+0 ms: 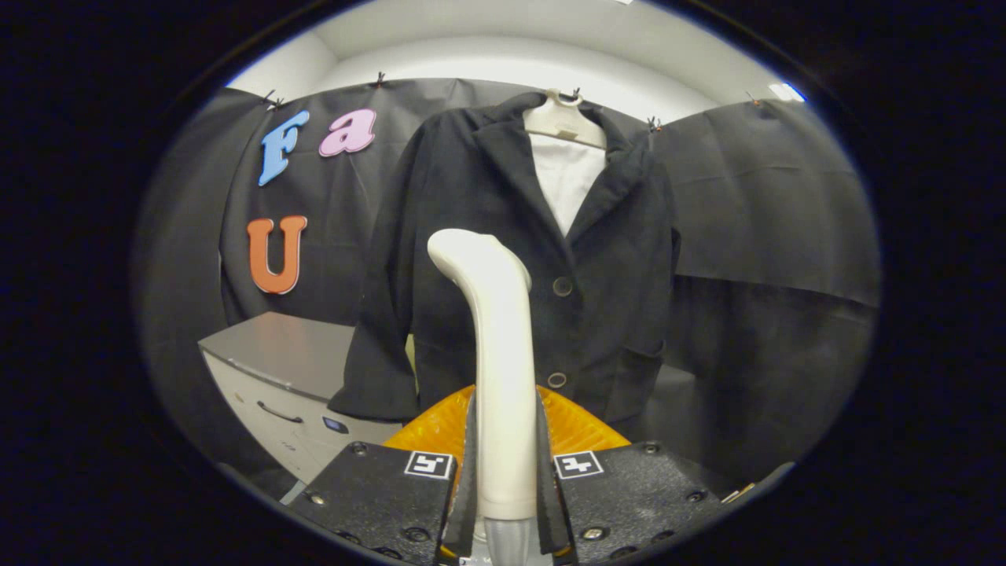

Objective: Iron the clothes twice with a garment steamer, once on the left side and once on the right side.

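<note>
Gripper (504, 472) clamped on steamer (495, 346) handle, jacket (613, 275) beyond.

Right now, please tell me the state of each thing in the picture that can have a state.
Gripper: shut on the steamer handle, one finger on each side.
Steamer: held upright between the fingers, head in front of the jacket.
Jacket: hanging on a hanger, buttoned, collar open over a white lining.
Hanger: hooked at the top of the booth wall.
Cabinet: drawer closed.
</note>
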Available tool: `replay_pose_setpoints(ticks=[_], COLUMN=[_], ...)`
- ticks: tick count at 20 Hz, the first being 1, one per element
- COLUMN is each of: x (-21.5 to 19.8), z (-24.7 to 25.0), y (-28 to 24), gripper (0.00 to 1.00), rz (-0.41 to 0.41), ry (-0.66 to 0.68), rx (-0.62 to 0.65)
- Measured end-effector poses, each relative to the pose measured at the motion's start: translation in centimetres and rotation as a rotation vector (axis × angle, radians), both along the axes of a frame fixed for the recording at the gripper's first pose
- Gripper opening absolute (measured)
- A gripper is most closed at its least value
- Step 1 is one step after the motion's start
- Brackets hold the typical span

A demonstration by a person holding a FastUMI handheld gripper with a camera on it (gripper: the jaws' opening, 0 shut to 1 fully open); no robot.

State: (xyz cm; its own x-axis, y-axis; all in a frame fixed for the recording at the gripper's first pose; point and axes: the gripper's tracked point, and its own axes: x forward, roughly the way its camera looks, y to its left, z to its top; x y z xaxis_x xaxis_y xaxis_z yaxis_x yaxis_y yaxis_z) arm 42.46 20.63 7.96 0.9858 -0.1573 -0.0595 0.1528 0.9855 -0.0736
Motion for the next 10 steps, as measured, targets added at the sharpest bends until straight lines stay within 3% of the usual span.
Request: replay_pose_setpoints(ticks=[10], x=[-1.5], z=[-4.7], y=[-0.6], gripper=[0.34], rz=[-0.02], ry=[0.097], rx=[0.01])
